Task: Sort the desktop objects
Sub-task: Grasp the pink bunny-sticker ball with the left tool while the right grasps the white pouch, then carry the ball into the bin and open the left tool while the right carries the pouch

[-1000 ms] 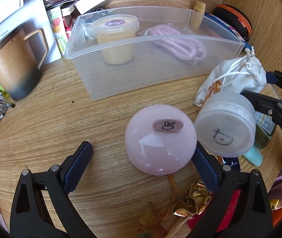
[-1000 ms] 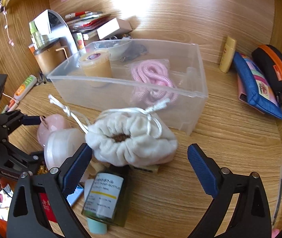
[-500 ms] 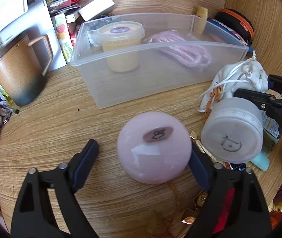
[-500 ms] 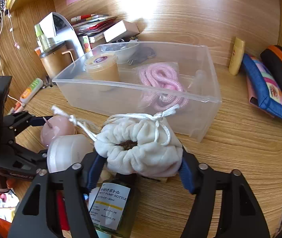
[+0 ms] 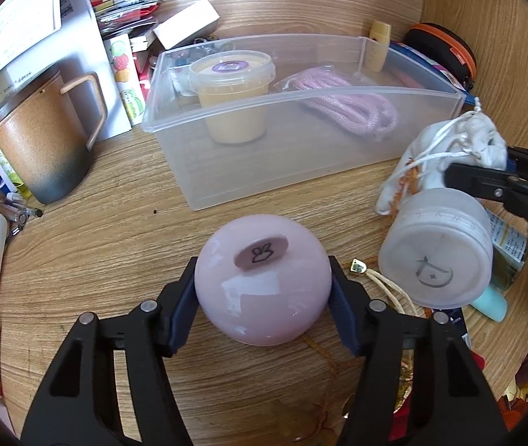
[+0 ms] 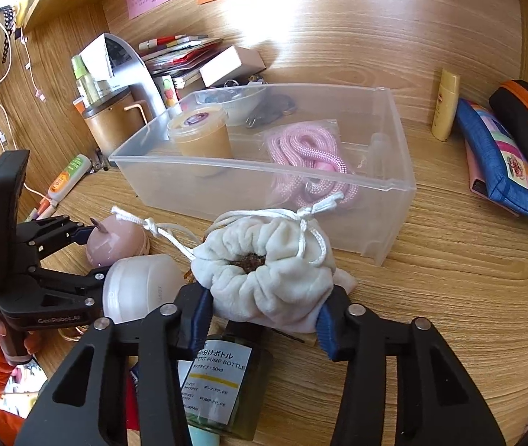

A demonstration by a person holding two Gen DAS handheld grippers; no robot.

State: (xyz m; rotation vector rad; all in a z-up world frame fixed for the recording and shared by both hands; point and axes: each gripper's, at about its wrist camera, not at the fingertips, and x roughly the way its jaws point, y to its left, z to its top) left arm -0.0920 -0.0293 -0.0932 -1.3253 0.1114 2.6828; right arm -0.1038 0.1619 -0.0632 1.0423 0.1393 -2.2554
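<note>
Bin (image 5: pixel 293 171) holds lidded tub (image 5: pixel 232 100) and pink rope (image 5: pixel 349 107).

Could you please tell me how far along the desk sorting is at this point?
Done: the lidded yellow tub and the coiled pink rope lie in the clear plastic bin. In hand: the left gripper clamps the round pink jar; the right gripper squeezes the white drawstring pouch. Left on the desk: the frosted white jar and the dark pump bottle.

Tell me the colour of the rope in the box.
Pink rope; clearest in the right wrist view.
</note>
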